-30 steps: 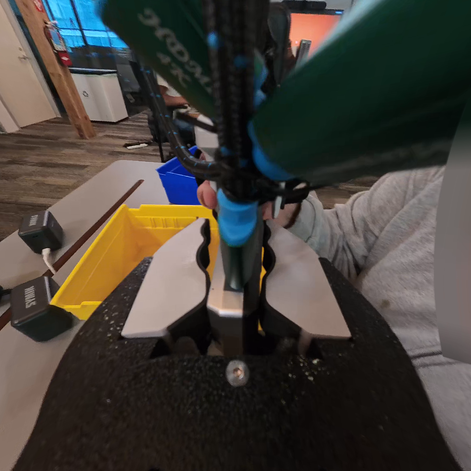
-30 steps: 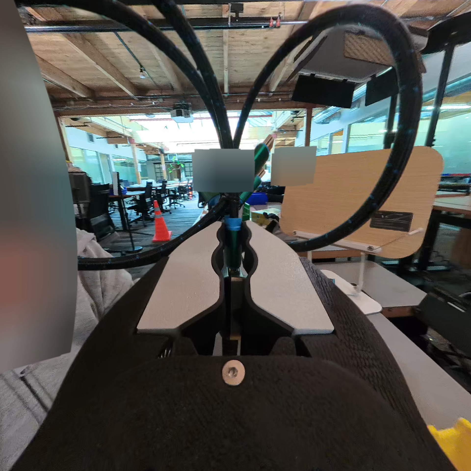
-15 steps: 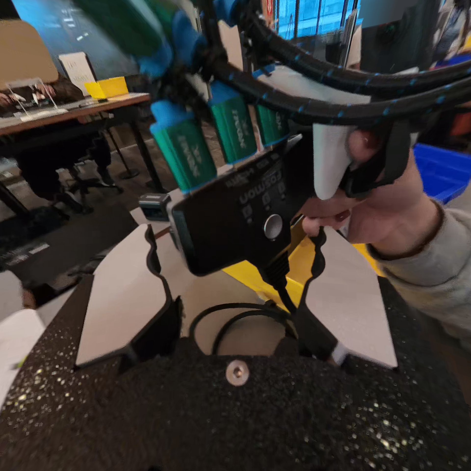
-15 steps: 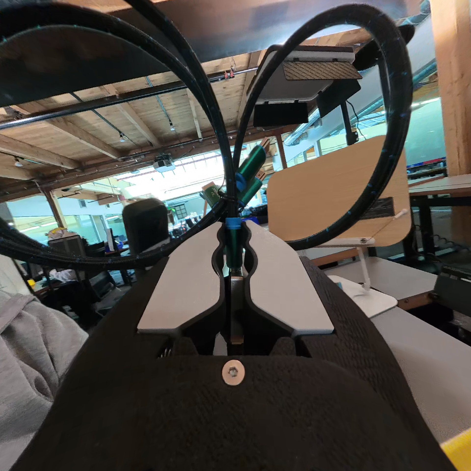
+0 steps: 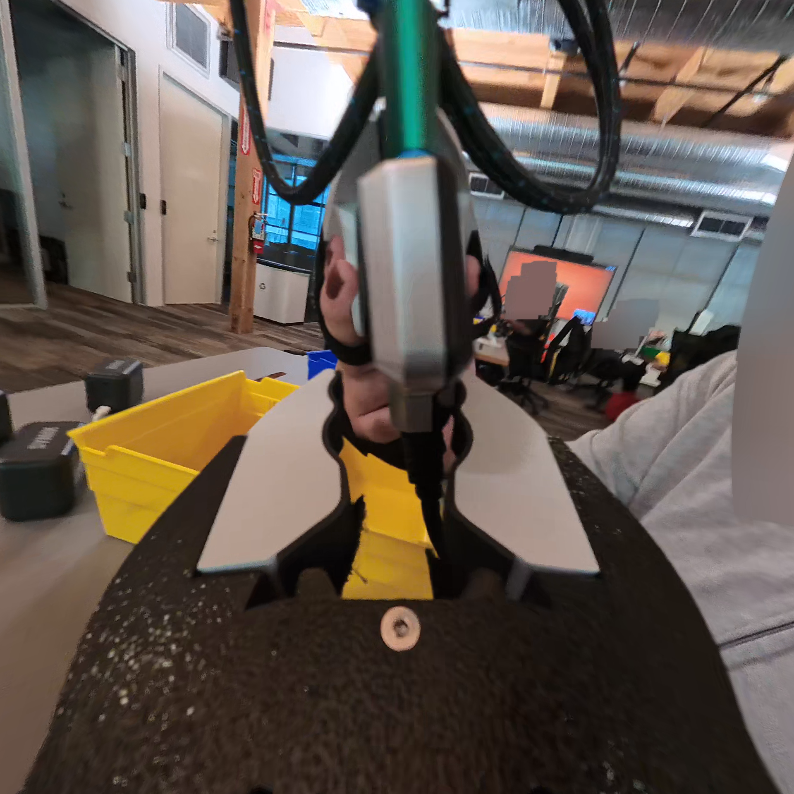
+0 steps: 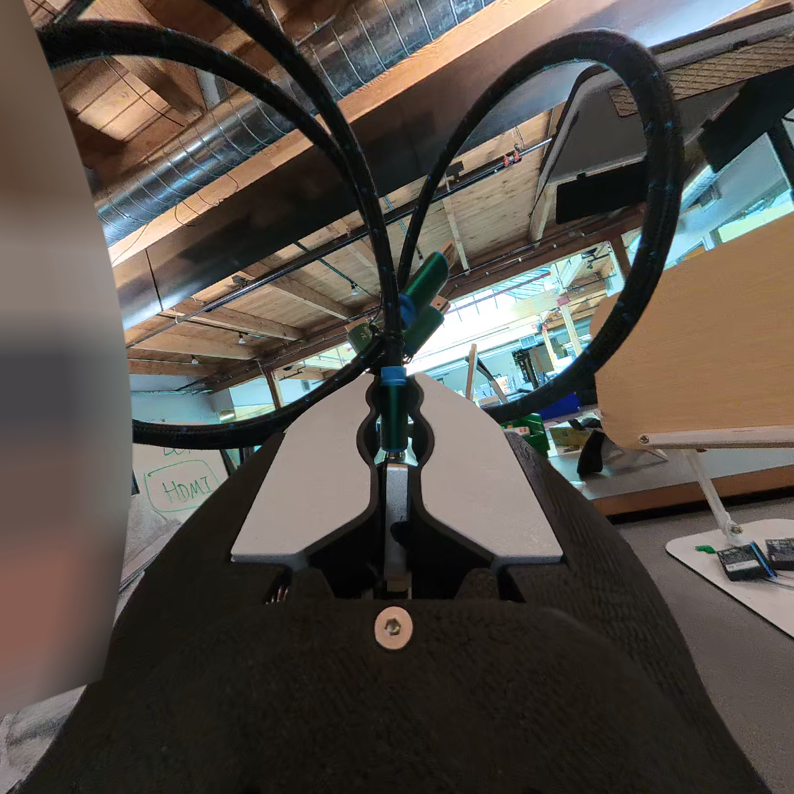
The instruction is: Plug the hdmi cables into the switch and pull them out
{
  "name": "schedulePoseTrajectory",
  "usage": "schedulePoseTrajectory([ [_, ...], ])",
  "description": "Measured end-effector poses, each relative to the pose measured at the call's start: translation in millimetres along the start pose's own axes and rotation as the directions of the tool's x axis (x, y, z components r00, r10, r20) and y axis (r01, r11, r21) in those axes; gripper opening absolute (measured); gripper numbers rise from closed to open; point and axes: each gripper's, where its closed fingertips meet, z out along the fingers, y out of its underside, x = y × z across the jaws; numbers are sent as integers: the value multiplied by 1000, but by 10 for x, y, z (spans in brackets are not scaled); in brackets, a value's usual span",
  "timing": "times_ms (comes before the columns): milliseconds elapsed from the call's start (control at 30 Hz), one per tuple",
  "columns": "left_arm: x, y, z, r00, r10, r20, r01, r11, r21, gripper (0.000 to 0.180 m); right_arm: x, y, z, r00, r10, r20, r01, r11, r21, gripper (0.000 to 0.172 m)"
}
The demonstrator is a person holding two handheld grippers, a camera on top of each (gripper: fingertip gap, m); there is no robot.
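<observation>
My right gripper (image 6: pixel 393 382) is shut on a green plug (image 6: pixel 393 412) with a blue collar. The plug sits in the end of a silver-grey box (image 6: pixel 395 494) that lies between its fingers. Black braided cables (image 6: pixel 657 258) loop above, tied in a bundle with other green plugs (image 6: pixel 423 296). In the left wrist view the same box (image 5: pixel 404 279) hangs edge-on under the green plug (image 5: pixel 406 86). My left gripper (image 5: pixel 397 386) is open around the box's lower end and its black cable (image 5: pixel 425 485). A gap shows between the left finger (image 5: pixel 292 451) and the box.
A yellow bin (image 5: pixel 172 434) stands on the grey table (image 5: pixel 51 580) under my left gripper, with a blue bin (image 5: pixel 320 363) behind it. Black power adapters (image 5: pixel 38 472) lie at the left. A person's grey sleeve (image 5: pixel 666 494) is at the right. A wooden board on a stand (image 6: pixel 687 365) is at the right.
My left gripper let go of the box's end, opened wide and swung away, then came back with a narrower gap around the box's lower end. The right gripper stayed shut on the green plug and tilted upward.
</observation>
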Motion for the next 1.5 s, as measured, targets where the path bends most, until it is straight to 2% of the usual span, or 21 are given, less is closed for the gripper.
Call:
schedulePoseTrajectory([
  [67, 34, -1, -17, 997, 78, 14, -78, 997, -11, 23, 0, 8, -1, 1000, -6, 3, 6, 1000, -4, 10],
  [200, 24, -10, -109, 989, 143, 41, -140, 987, -83, 22, -20, 40, -17, 999, -47, 17, 48, 998, -50, 10],
  [333, 4, 16, -277, 970, 239, 48, -223, 950, -220, 22, -66, 163, -76, 981, -181, 63, 190, 961, -199, 11],
  [433, 3, 101, -399, 930, 366, 33, -331, 874, -355, 22, -126, 316, -175, 946, -290, 143, 322, 886, -335, 11],
  [533, -11, 199, -520, 869, 495, 0, -432, 759, -486, 21, -164, 499, -305, 897, -380, 227, 443, 775, -451, 11],
  [567, -2, 222, -550, 861, 508, -17, -443, 734, -514, 21, -176, 548, -335, 879, -405, 249, 476, 742, -472, 11],
  [633, 40, 256, -595, 865, 500, -53, -445, 711, -544, 21, -183, 601, -363, 852, -448, 270, 522, 698, -491, 22],
  [800, 118, 398, -684, 878, 462, -130, -433, 648, -627, 21, -255, 787, -469, 819, -438, 370, 573, 614, -543, 26],
  [967, 127, 428, -691, 886, 441, -141, -417, 628, -657, 21, -328, 865, -459, 812, -408, 417, 583, 609, -538, 29],
  [1033, 78, 398, -681, 884, 455, -110, -408, 633, -659, 21, -325, 848, -428, 807, -418, 417, 589, 621, -517, 24],
  [1100, -17, 309, -651, 866, 498, -40, -405, 654, -639, 22, -307, 780, -357, 788, -469, 399, 615, 629, -476, 11],
  [1233, -153, 73, -557, 841, 524, 136, -388, 758, -524, 30, -233, 572, -175, 801, -524, 289, 598, 697, -396, 10],
  [1267, -198, -25, -548, 823, 530, 205, -391, 790, -473, 41, -211, 535, -143, 806, -530, 262, 591, 712, -378, 11],
  [1367, -351, -299, -648, 777, 470, 419, -387, 882, -271, 82, -145, 448, -71, 826, -528, 198, 563, 760, -325, 11],
  [1433, -397, -366, -798, 766, 381, 518, -378, 919, -116, 88, -67, 425, -50, 839, -521, 156, 542, 778, -318, 10],
  [1500, -197, -473, -963, 778, 329, 535, -449, 887, 108, 89, 21, 447, -45, 850, -511, 129, 523, 786, -331, 11],
])
